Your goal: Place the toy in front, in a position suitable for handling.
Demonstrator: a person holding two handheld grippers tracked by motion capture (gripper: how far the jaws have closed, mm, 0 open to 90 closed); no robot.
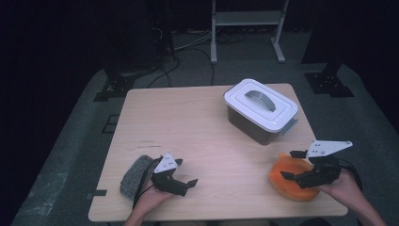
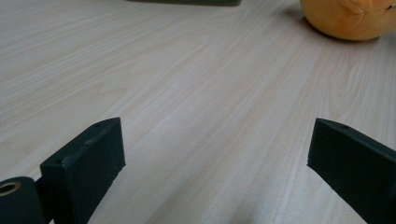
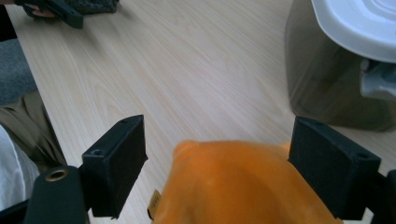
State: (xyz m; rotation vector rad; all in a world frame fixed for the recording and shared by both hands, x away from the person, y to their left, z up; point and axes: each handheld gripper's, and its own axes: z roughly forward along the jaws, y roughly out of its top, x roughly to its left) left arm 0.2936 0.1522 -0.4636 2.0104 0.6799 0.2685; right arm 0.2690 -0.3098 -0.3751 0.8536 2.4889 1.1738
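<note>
An orange soft toy [image 1: 288, 176] lies near the table's front right corner; the right gripper view shows it as an orange bulge [image 3: 233, 186] between the jaws. My right gripper [image 1: 292, 165] hangs over it, open, jaws on either side and apart from it. My left gripper [image 1: 186, 173] is open at the front left, with bare tabletop between its jaws [image 2: 215, 154]; the orange toy [image 2: 348, 18] lies far ahead of it. A grey sponge-like pad [image 1: 134, 175] rests beside the left hand.
A grey box with a white handled lid [image 1: 259, 107] stands at the back right of the wooden table [image 1: 188, 122]; its dark wall [image 3: 327, 88] rises just past the toy. A person's lap shows beyond the table's front edge [image 3: 18, 126]. Cables and stands crowd the floor behind.
</note>
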